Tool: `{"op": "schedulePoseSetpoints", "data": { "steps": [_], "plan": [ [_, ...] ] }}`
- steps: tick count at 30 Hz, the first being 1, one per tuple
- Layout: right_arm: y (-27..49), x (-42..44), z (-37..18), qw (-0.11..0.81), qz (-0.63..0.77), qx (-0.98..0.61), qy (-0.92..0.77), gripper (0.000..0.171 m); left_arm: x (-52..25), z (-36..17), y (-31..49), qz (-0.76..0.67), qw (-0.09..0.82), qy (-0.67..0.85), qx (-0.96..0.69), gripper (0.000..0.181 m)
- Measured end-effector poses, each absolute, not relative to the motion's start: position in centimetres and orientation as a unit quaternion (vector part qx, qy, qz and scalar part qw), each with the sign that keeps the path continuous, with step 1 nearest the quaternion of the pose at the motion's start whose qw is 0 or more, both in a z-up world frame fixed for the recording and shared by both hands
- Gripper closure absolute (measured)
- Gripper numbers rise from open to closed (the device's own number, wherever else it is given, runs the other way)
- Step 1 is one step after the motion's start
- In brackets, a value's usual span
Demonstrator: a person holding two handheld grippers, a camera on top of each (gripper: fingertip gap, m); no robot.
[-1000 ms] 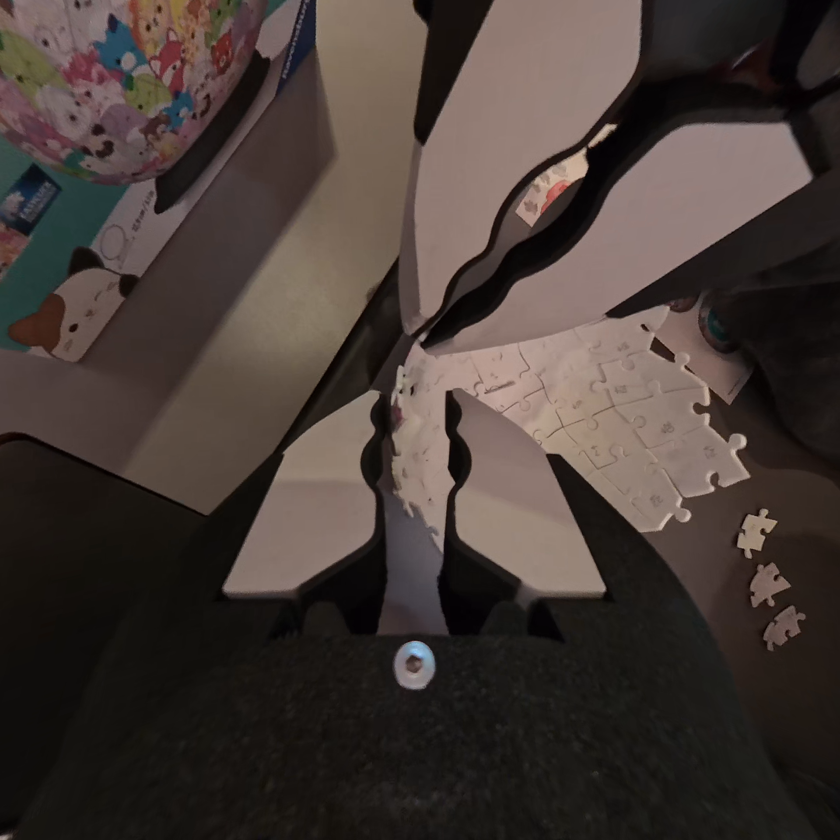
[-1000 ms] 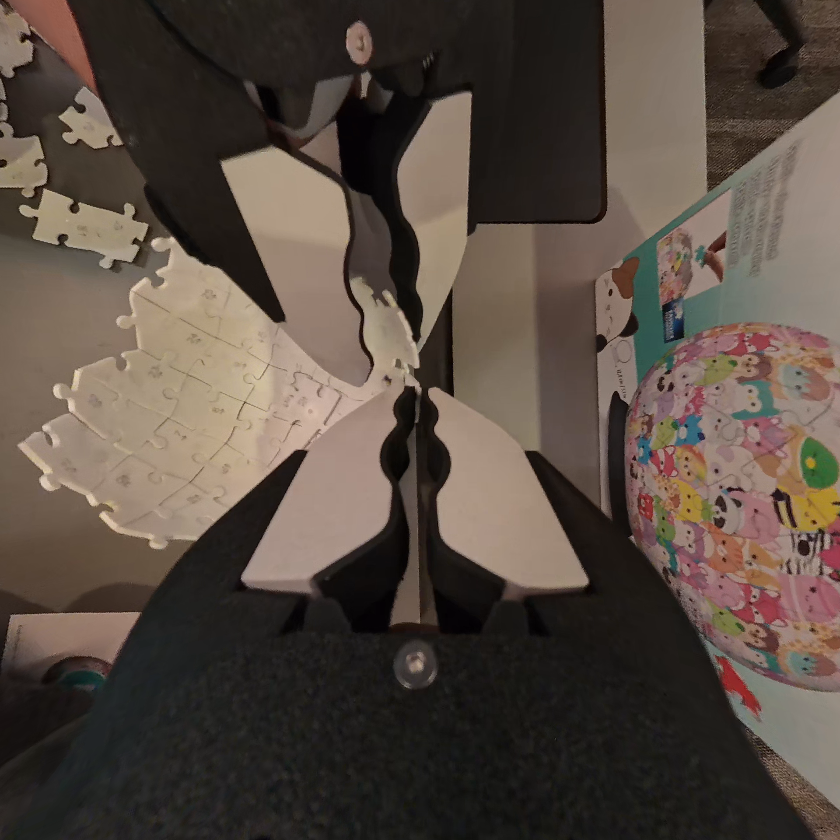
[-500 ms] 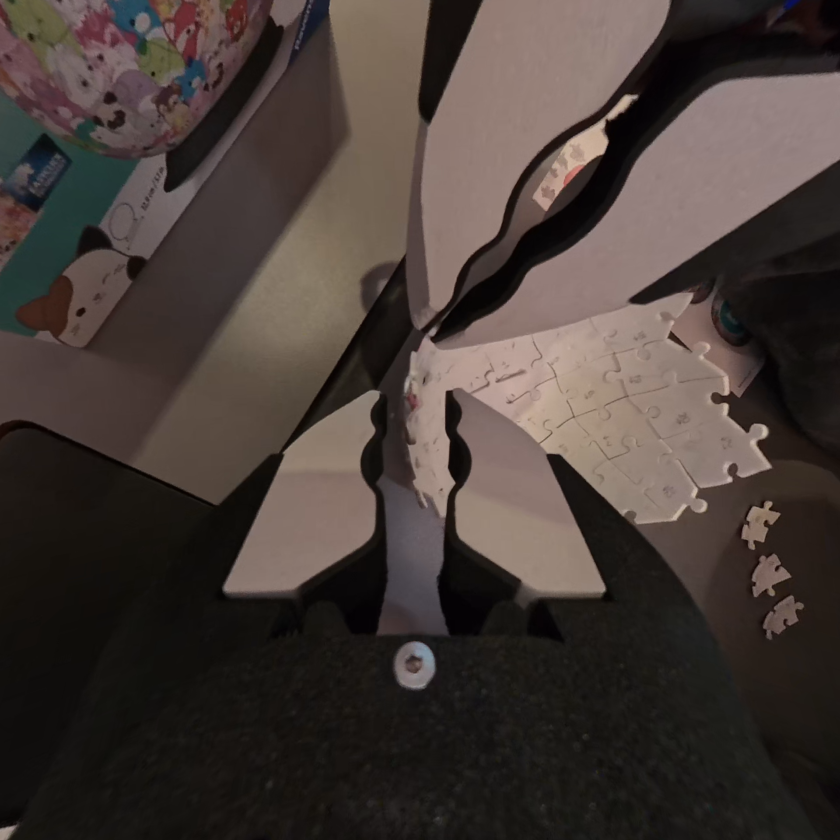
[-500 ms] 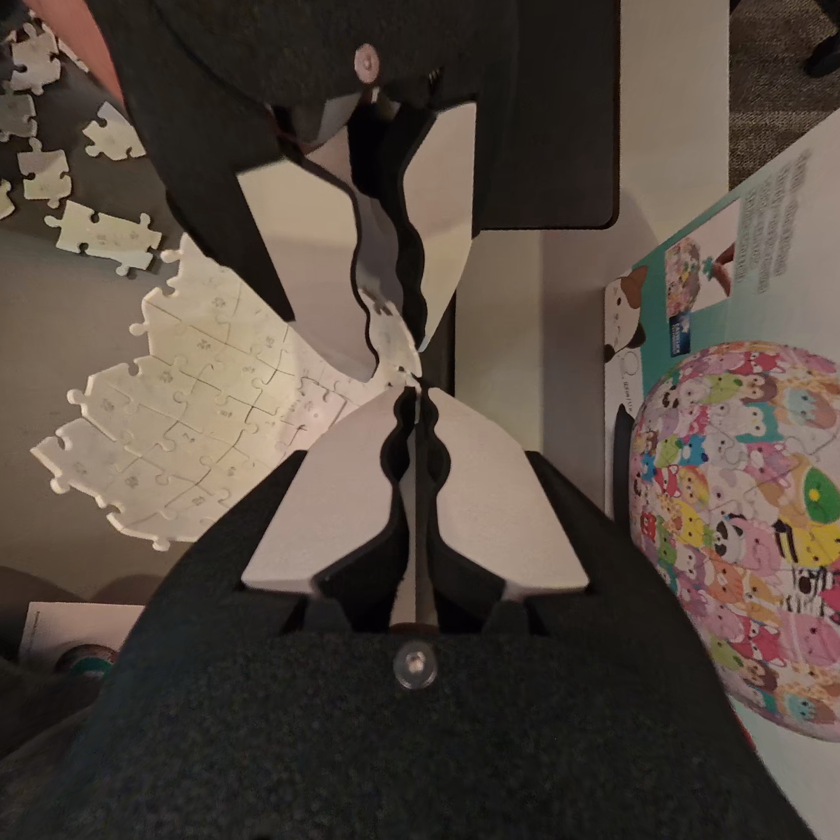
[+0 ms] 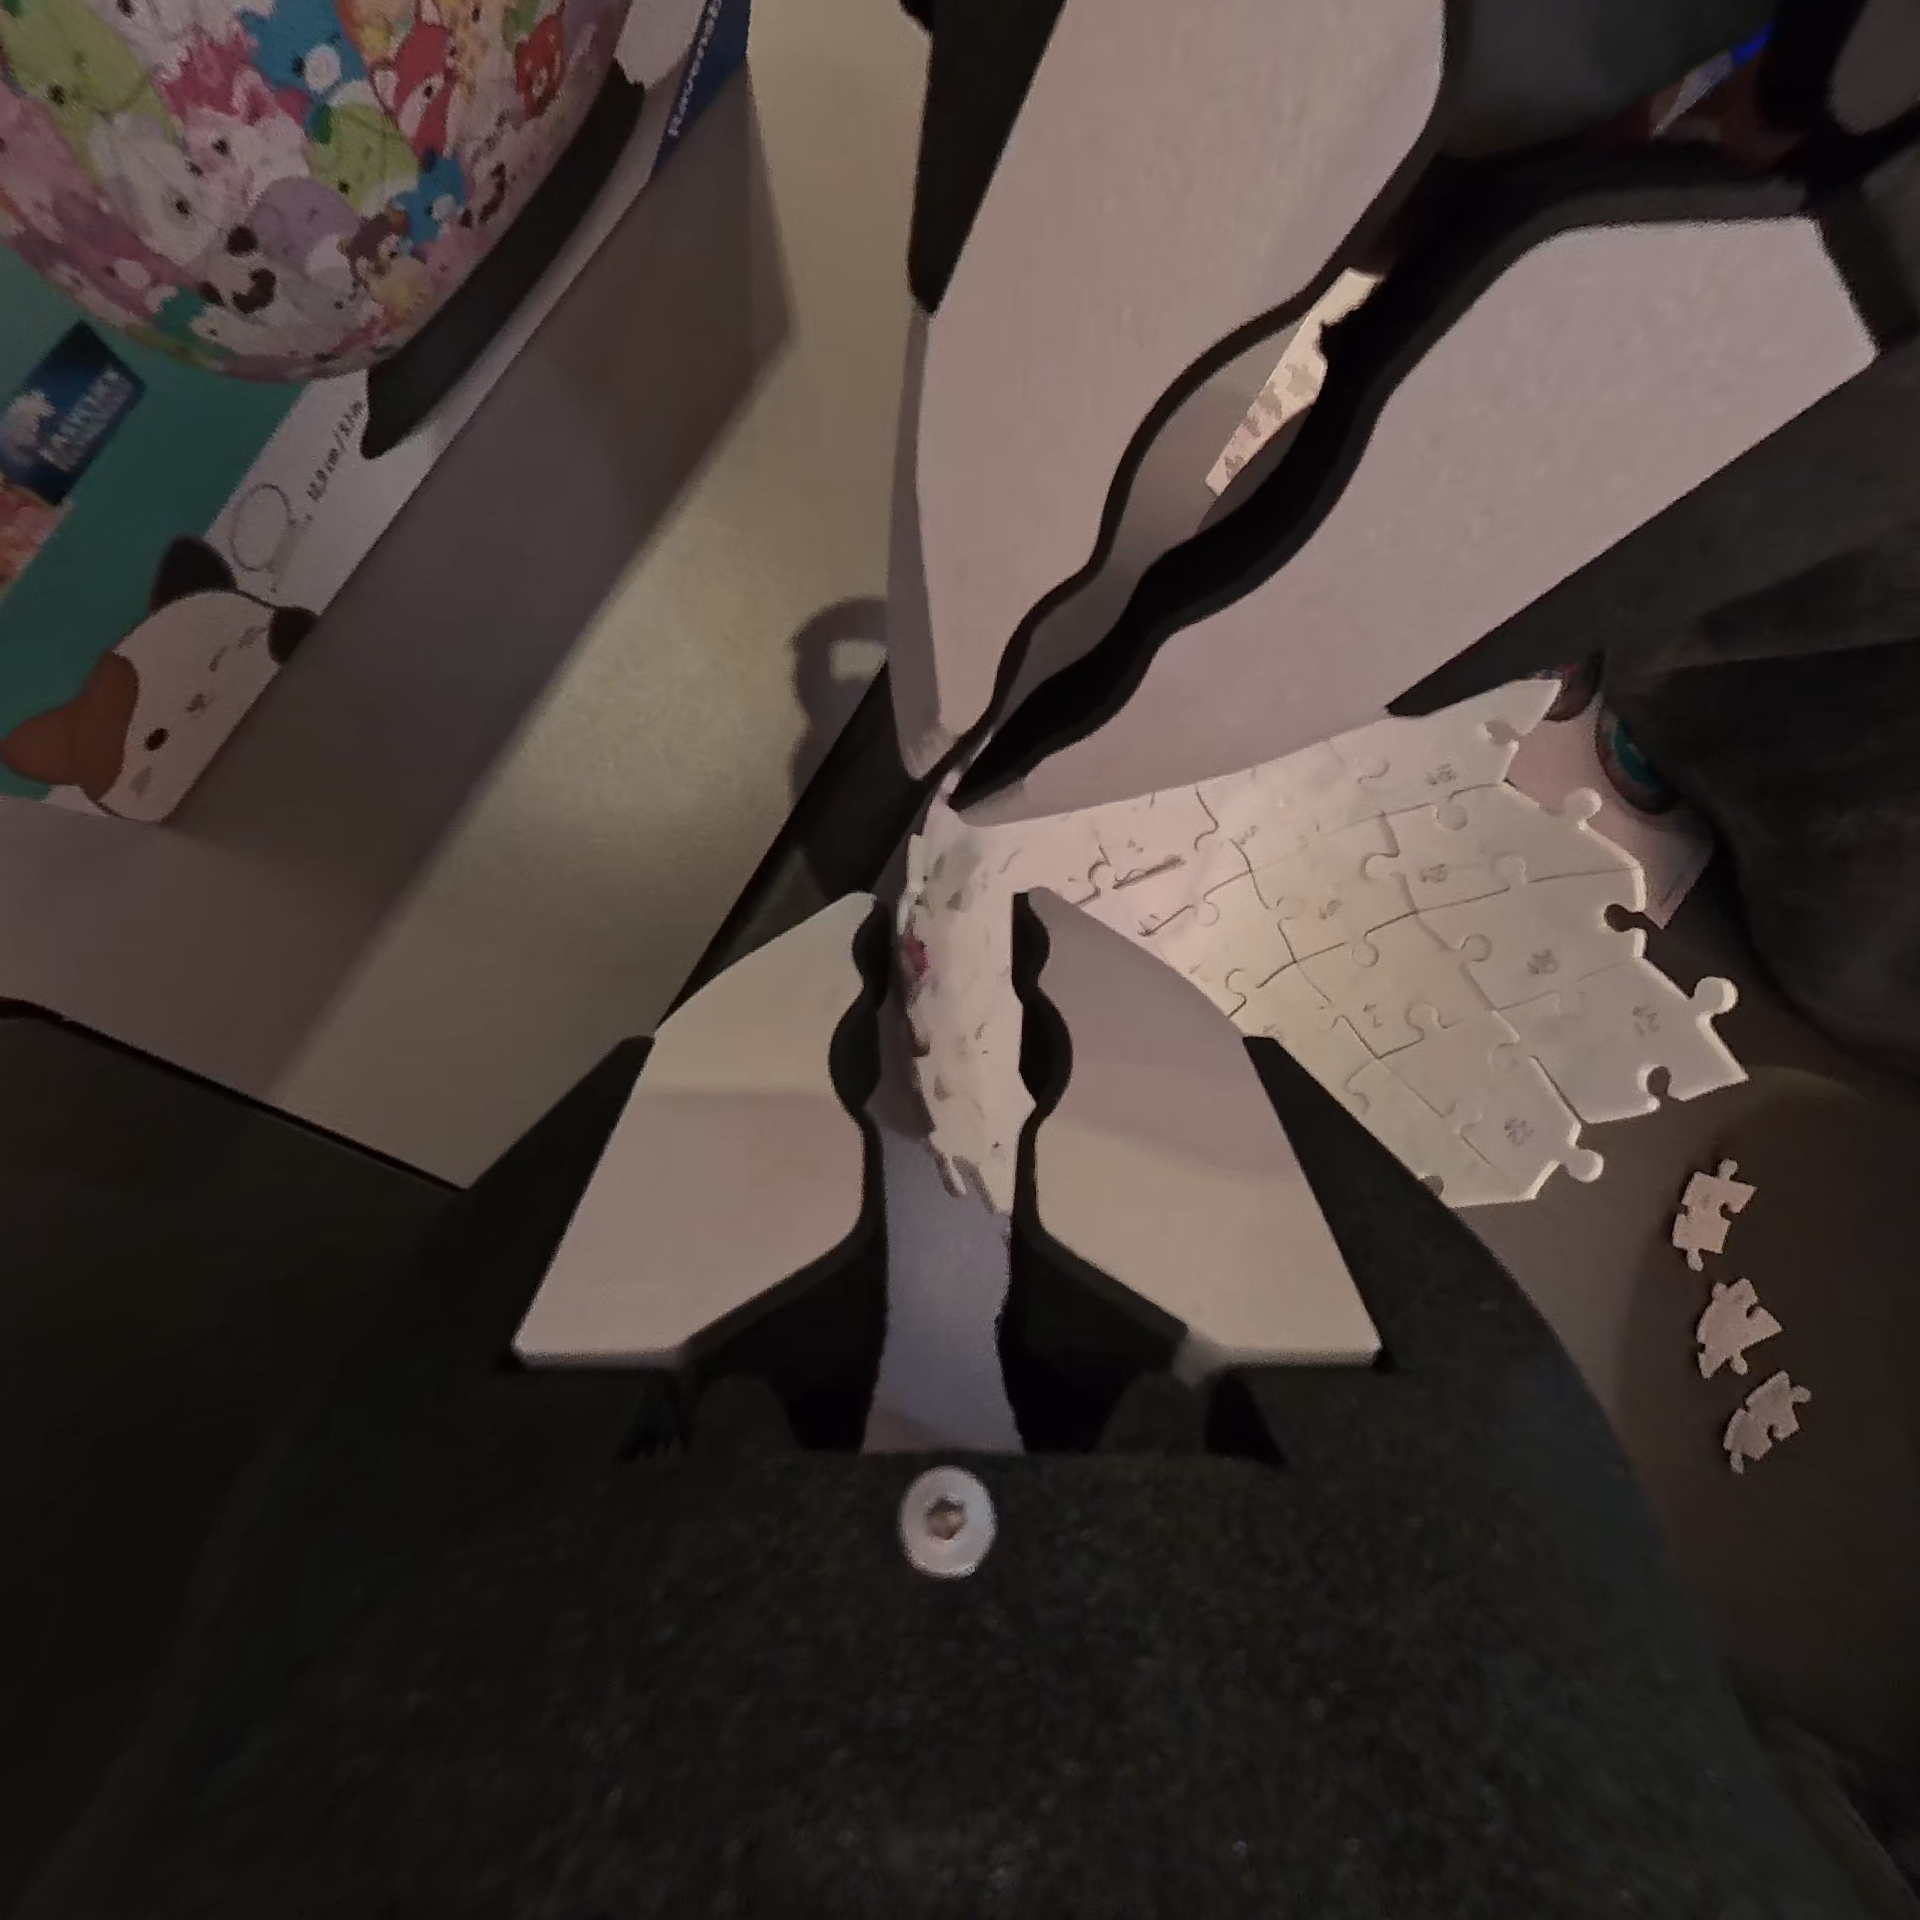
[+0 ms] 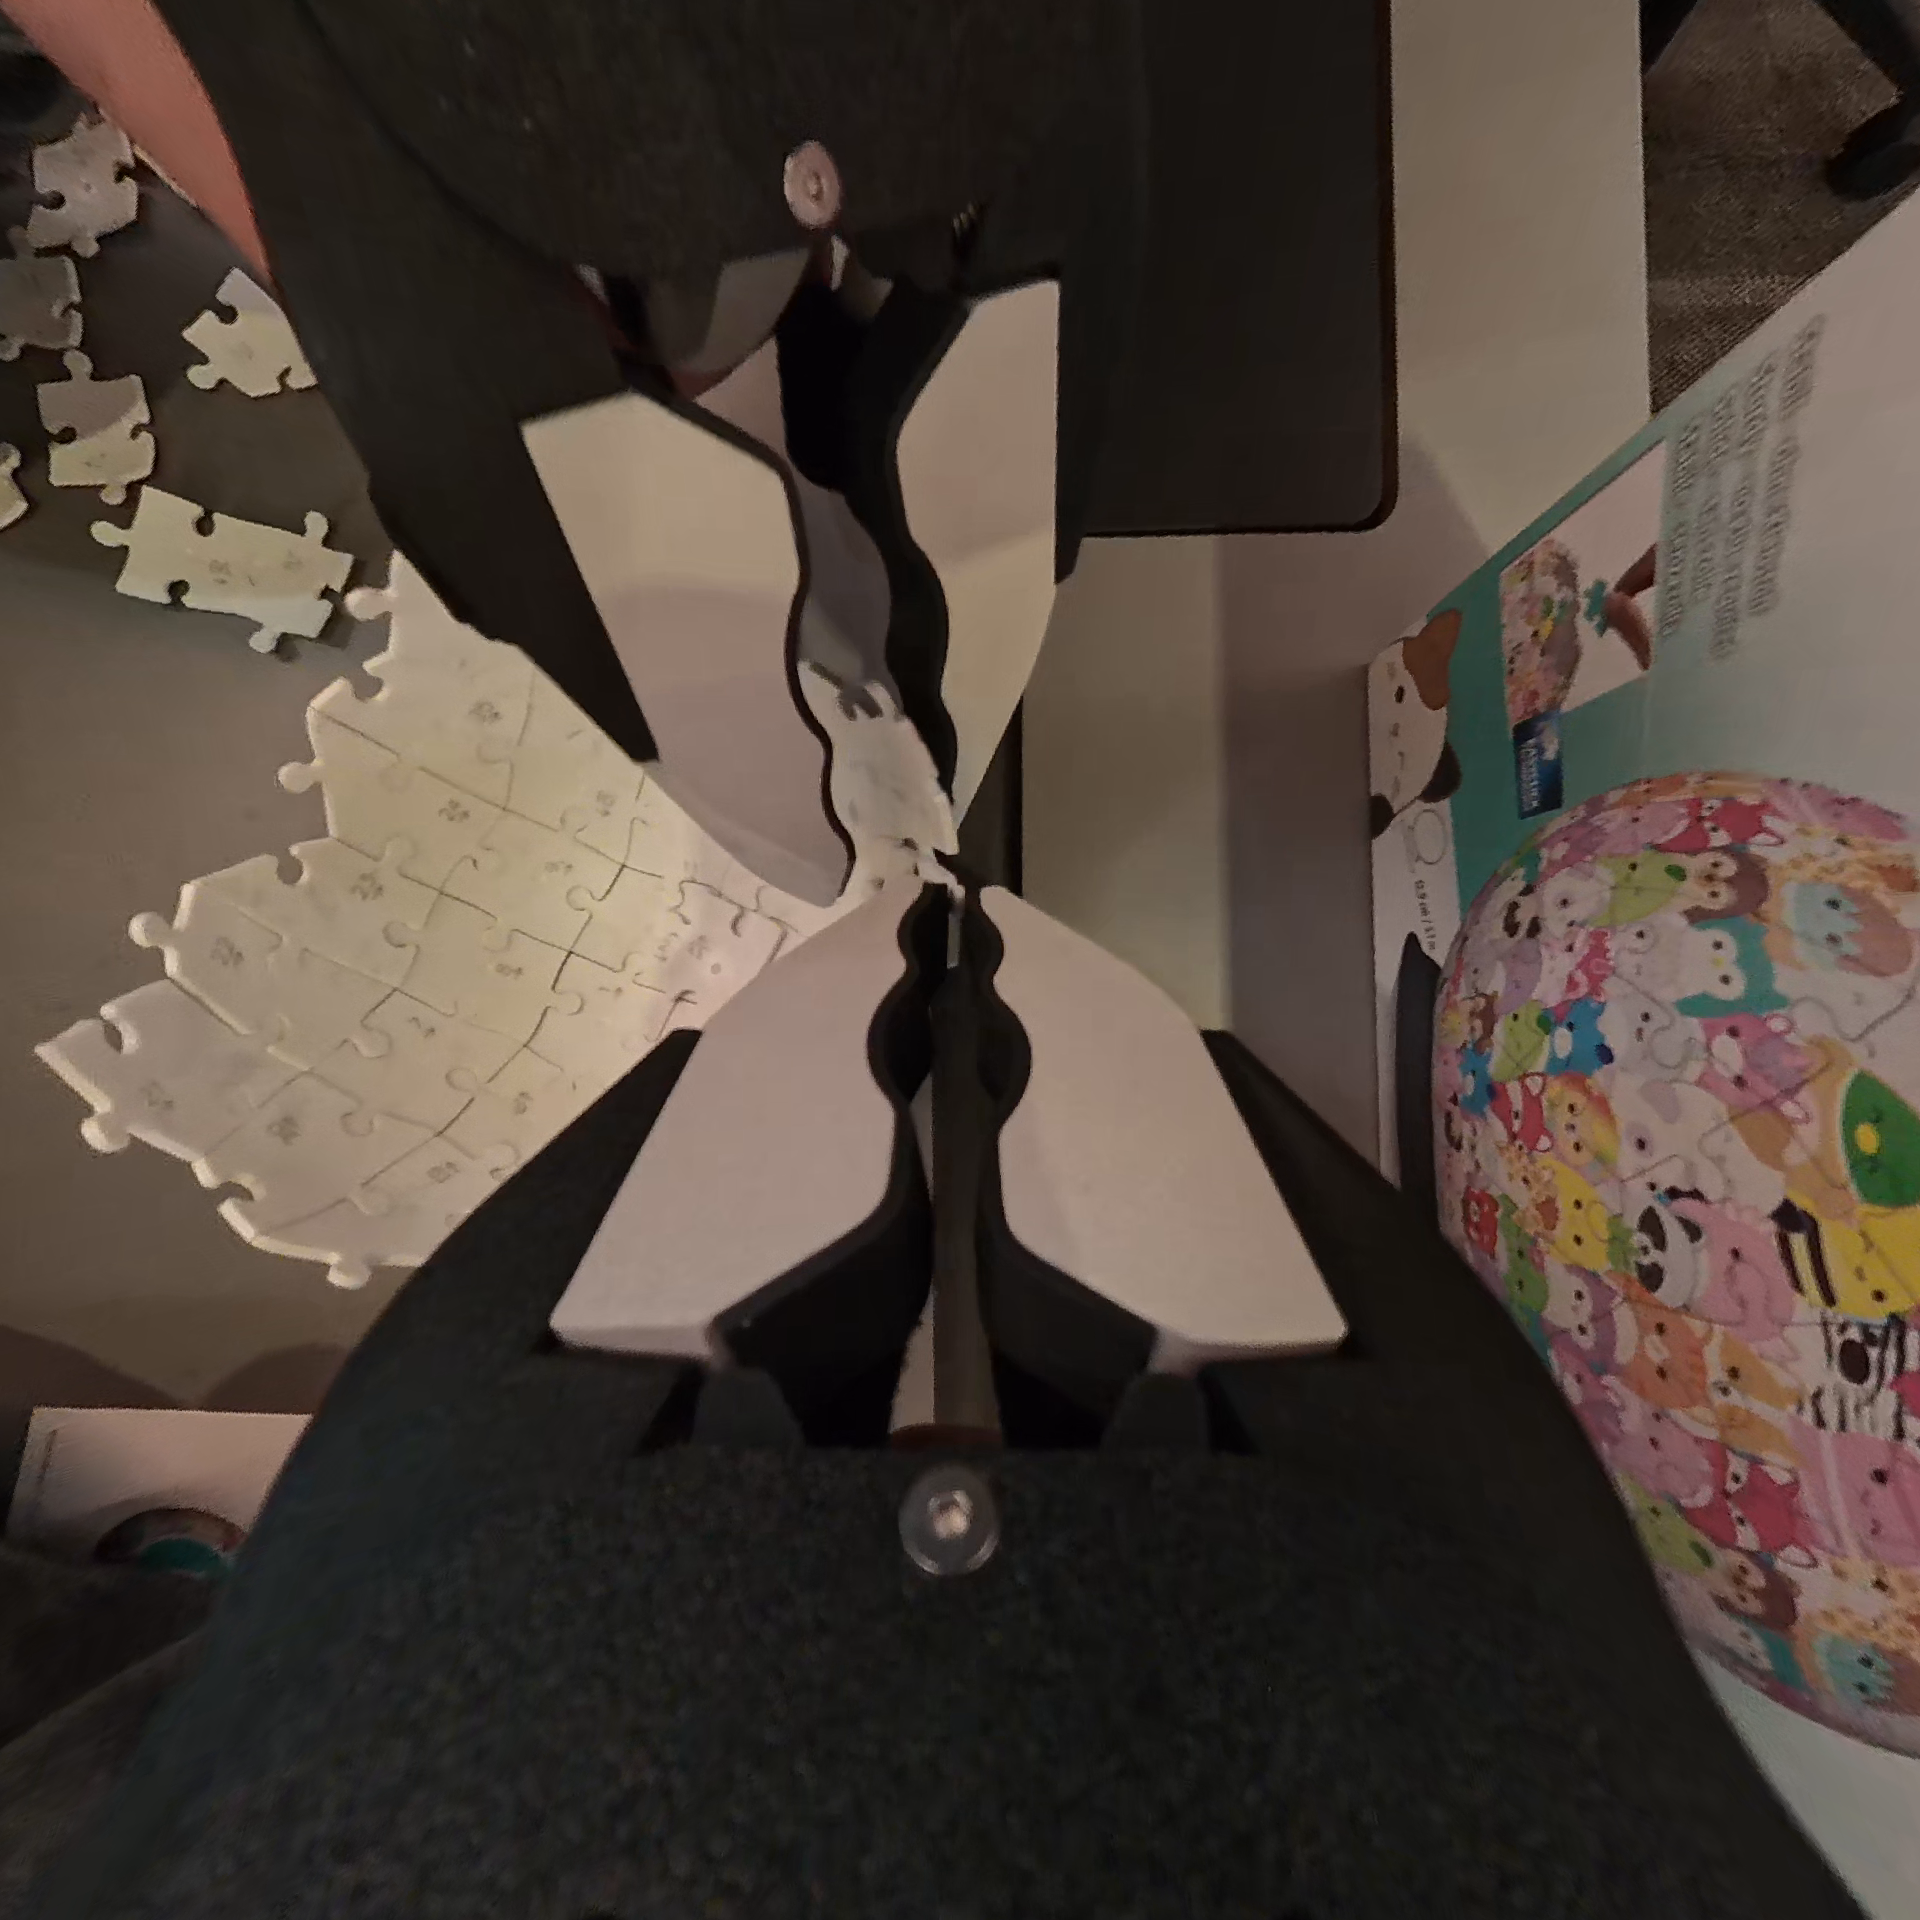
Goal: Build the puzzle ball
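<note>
Thin curved plastic shell [image 5: 1382, 966], light and flexing, left gripper [image 5: 951, 925] clamped on its rim, right gripper [image 6: 951, 904] pinching a single piece [image 5: 1273, 416]: best held by edges, near table's edge.

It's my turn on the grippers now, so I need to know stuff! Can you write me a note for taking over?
Left hand-held gripper: shut on the rim of the joined section.
Right hand-held gripper: shut on a single piece, its tips at that rim.
Done: one curved section.
Left: seat this piece, then the loose pieces on the table.
</note>
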State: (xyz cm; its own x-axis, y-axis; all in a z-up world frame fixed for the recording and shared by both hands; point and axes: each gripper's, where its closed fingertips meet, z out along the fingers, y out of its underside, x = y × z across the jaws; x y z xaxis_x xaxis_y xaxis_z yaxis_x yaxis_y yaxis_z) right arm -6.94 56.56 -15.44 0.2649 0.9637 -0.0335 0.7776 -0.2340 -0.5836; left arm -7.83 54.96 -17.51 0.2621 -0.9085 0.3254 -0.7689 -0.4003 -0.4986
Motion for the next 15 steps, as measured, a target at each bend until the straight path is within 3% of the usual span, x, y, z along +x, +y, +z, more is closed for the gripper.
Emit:
{"op": "schedulePoseSetpoints", "data": {
  "steps": [15],
  "plan": [
    [57.04, -7.26, -15.39, 0.255, 0.185, -0.747, -0.586, 0.168, -7.94, -17.73, 55.43, -0.304, 0.115, 0.513, -0.794, 0.172]
  ]
}}
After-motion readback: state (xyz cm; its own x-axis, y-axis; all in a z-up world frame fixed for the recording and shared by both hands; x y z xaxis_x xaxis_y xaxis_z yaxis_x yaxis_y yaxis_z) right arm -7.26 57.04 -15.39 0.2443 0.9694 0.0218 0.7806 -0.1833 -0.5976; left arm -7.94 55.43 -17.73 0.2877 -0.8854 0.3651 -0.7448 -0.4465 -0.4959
